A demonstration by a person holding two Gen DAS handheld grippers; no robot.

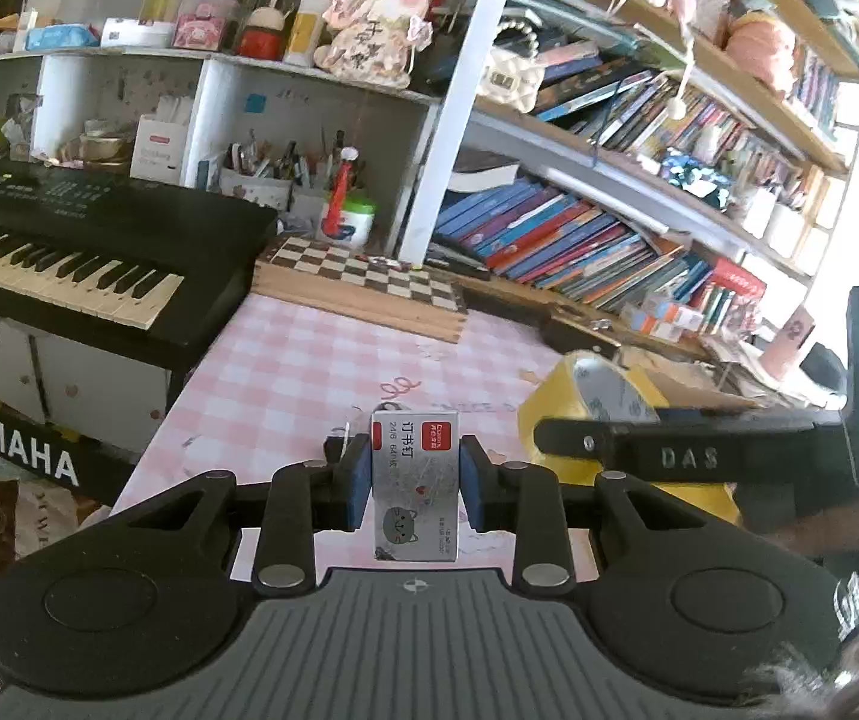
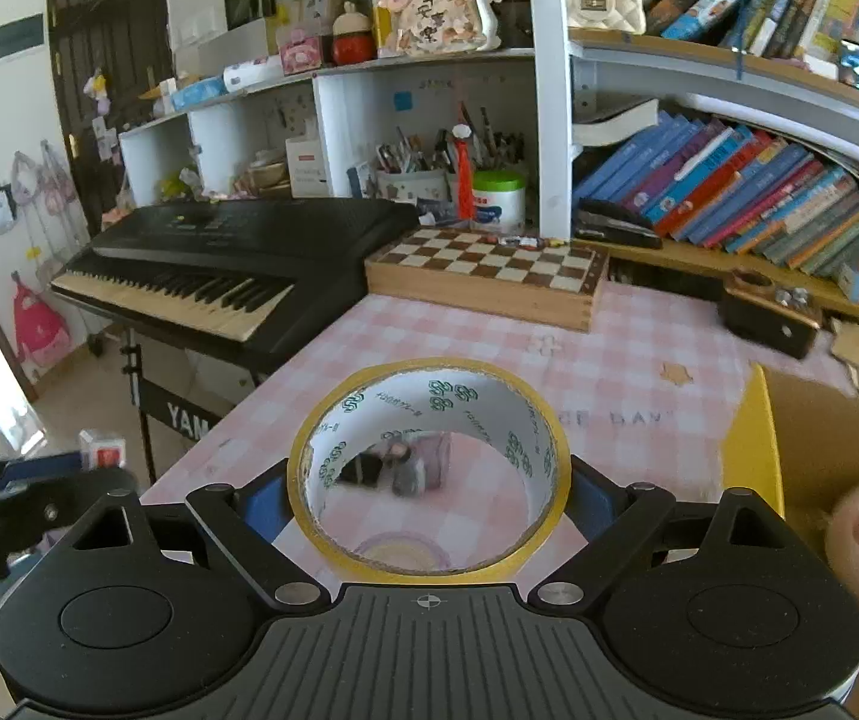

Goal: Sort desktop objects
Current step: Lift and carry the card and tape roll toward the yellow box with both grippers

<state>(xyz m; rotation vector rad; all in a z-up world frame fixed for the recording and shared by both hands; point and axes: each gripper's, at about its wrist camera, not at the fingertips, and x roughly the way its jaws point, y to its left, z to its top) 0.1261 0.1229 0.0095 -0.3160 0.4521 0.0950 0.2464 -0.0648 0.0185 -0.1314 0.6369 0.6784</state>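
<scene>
Left wrist view: left gripper point(image 1: 411, 483) clamped on small grey cardboard staple box point(image 1: 415, 480); right gripper point(image 2: 429, 501) gripping wide yellow tape roll point(image 2: 429, 468); both lifted off pink checked table point(image 2: 609, 372), apparently unsorted yet.

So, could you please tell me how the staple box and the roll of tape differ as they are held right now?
The staple box is a small grey rectangular carton; the roll of tape is a wide yellow ring, hollow through the middle. The left claw is nearly closed on the box, while the right claw spans wide around the roll. Both are clamped between blue pads above the pink checked tablecloth.
</scene>
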